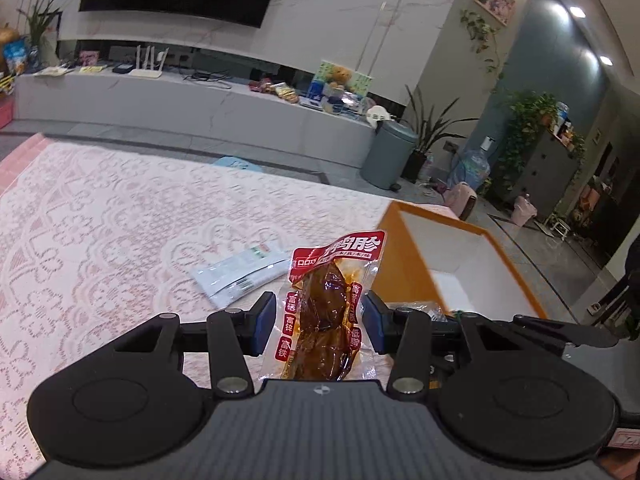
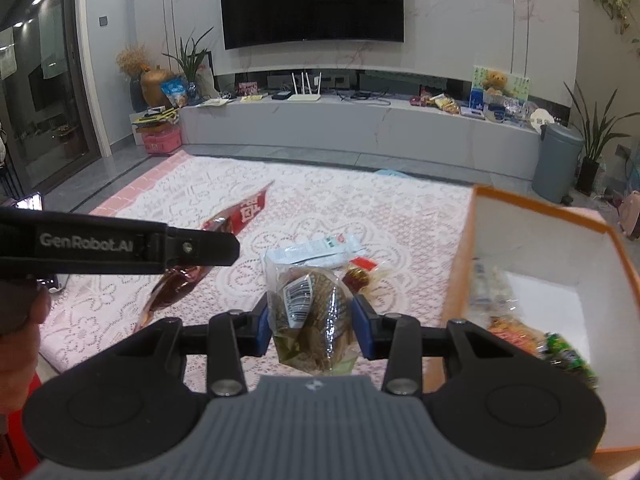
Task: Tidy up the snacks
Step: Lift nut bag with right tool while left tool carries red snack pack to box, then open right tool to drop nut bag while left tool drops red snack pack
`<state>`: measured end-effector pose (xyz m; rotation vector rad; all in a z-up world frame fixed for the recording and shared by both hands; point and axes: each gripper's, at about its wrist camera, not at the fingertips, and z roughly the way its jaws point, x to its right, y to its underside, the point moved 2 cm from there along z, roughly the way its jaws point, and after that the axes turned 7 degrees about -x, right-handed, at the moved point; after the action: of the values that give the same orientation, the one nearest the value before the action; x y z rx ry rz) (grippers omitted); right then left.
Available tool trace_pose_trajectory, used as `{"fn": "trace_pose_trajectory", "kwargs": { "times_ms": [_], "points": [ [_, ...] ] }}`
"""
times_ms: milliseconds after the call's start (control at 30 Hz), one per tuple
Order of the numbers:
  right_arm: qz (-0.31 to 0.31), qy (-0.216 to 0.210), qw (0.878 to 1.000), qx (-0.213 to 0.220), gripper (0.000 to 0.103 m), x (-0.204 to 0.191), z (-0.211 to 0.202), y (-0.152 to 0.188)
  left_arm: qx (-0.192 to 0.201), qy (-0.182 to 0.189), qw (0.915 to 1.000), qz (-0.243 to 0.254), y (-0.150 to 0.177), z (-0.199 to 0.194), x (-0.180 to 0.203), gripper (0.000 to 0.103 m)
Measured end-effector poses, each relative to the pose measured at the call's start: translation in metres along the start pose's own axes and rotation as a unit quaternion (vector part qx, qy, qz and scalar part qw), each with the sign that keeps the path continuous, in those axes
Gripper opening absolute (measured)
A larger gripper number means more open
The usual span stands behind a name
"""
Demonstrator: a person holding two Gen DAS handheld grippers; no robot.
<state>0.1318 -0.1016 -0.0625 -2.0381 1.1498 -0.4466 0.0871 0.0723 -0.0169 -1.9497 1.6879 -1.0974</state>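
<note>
Left claw (image 1: 320, 320): both blue pads are clamped on a red-labelled packet (image 1: 326, 312) of dark brown meat snack, held upright and clear of the pink lace tablecloth (image 1: 100, 240). The packet's top edge tilts toward the orange box (image 1: 404, 264) just to the right. In the right wrist view the same packet (image 2: 240, 216) shows at the left, raised above the cloth, with the left claw's black arm across it.

Right claw (image 2: 311, 320): its pads are clamped on a clear packet (image 2: 310, 316) with brownish contents and a barcode sticker, also lifted off the cloth.

Items lying on the table: a white flat pouch (image 2: 316, 250) with green print, and just beside it a small red-and-clear packet (image 2: 360, 272).

Orange box: white inside, open top, standing at the table's right side. Several snack packets (image 2: 516, 336) lie in its near corner; the far part of its floor is bare.

A thumb (image 2: 38, 304) shows at the left edge of the right wrist view.
</note>
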Motion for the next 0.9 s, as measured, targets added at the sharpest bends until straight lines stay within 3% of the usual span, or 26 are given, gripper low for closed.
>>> {"fn": "trace_pose_trajectory", "kwargs": {
  "times_ms": [433,800,900],
  "points": [
    [0.000,0.064,0.998,-0.013,0.039,0.093,-0.050,-0.012,-0.013,0.068,0.9931,0.095,-0.026,0.043,0.101,0.053],
    [0.021,0.105,0.993,-0.058,0.039,0.188,-0.029,-0.018,-0.061,0.111,0.9765,0.174,-0.048,0.122,0.164,0.053],
    [0.015,0.101,0.992,-0.068,0.039,0.204,-0.015,-0.020,-0.076,0.102,0.9719,0.198,-0.049,0.141,0.170,0.053]
  ]
}}
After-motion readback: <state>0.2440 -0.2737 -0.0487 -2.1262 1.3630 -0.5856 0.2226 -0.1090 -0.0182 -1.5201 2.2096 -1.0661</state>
